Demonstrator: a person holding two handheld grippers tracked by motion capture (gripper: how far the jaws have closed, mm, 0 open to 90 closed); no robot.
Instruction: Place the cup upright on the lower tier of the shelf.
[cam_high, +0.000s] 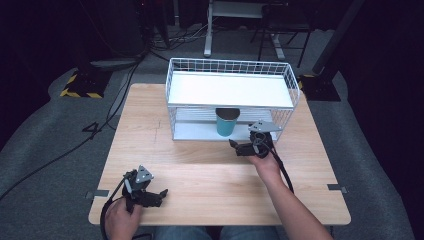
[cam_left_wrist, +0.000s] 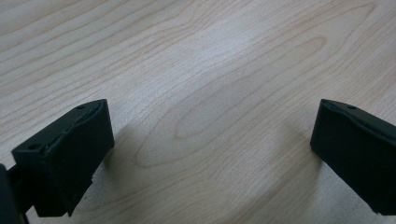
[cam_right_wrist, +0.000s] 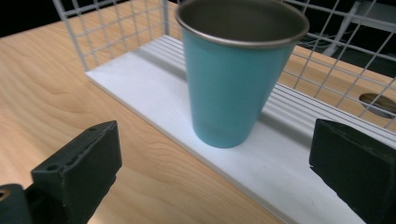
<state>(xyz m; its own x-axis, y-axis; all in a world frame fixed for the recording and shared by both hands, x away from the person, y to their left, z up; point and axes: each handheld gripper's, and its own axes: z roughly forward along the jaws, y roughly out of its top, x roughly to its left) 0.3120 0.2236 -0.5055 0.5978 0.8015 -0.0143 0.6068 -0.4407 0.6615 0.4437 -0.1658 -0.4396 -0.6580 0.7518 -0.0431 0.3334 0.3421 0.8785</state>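
A teal cup (cam_right_wrist: 232, 79) stands upright on the wire rack's (cam_high: 231, 82) lower shelf; right gripper (cam_high: 243, 146) spread just before it; left gripper (cam_high: 150, 197) spread over desk (cam_high: 200, 170).

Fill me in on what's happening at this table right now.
A person sits at a wooden table with a gripper in each hand. The right gripper is open and points at a teal cup standing upright on the lower shelf of a white wire rack, not touching it. The left gripper is open too, low over bare wood near the table's front edge, holding nothing.
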